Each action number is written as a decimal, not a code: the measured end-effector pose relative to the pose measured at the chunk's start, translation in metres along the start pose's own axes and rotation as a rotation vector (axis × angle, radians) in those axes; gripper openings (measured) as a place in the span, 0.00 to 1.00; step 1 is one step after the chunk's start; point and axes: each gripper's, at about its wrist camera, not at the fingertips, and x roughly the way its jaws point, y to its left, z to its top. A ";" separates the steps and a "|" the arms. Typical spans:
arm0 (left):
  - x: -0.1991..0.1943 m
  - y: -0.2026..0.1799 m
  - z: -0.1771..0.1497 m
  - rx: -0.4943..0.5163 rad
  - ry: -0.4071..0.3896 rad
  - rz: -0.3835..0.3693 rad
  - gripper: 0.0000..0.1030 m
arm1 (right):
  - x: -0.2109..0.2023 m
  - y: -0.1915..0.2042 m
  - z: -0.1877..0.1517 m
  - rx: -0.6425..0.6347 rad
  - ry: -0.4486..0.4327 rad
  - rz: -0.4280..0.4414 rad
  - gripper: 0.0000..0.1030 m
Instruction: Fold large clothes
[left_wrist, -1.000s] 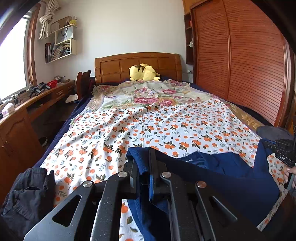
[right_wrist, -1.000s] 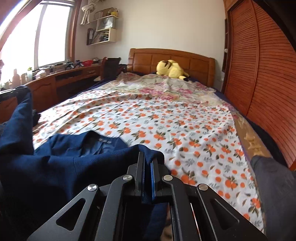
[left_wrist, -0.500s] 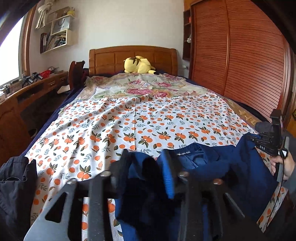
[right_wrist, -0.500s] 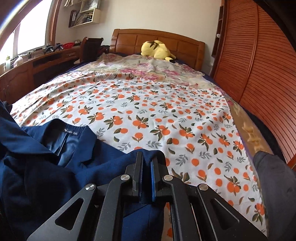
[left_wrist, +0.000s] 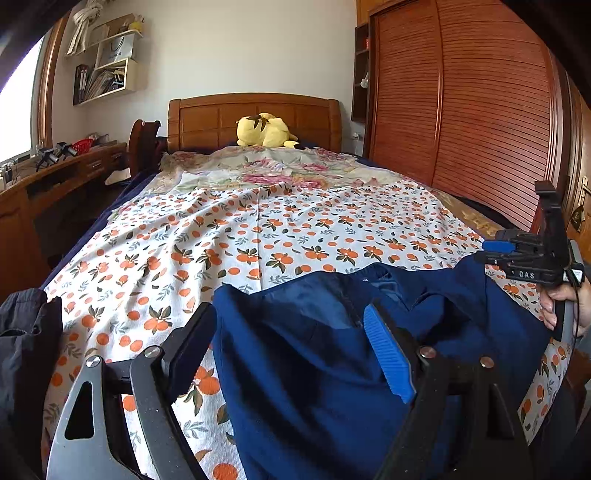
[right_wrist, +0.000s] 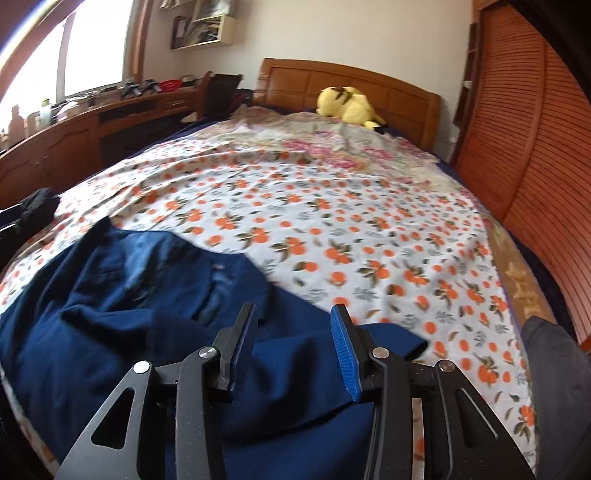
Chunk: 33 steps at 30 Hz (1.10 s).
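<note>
Since the earlier frames both grippers have let go: left gripper (left_wrist: 291, 347) and right gripper (right_wrist: 291, 347), each clamped on cloth a second ago, now stand with jaws wide apart, holding nothing. The blue jacket (right_wrist: 122, 295) lies rumpled on the orange-print bedspread (right_wrist: 332, 221) at the near end of the bed. Dark garment (left_wrist: 26, 350) heaped just beside the left gripper; yellow plush (left_wrist: 264, 129) by the headboard. Right gripper seen side-on in left view, hand (left_wrist: 565, 306) gripping its handle above the jacket's edge.
</note>
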 end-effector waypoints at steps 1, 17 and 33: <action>0.001 0.002 -0.002 -0.006 0.004 -0.003 0.80 | -0.001 0.006 0.000 -0.008 0.008 0.019 0.42; 0.002 0.006 -0.009 0.001 0.017 -0.012 0.80 | -0.006 0.052 -0.017 -0.168 0.250 0.028 0.43; 0.000 0.011 -0.010 -0.012 0.010 -0.009 0.80 | 0.030 0.022 0.086 -0.298 0.170 -0.090 0.04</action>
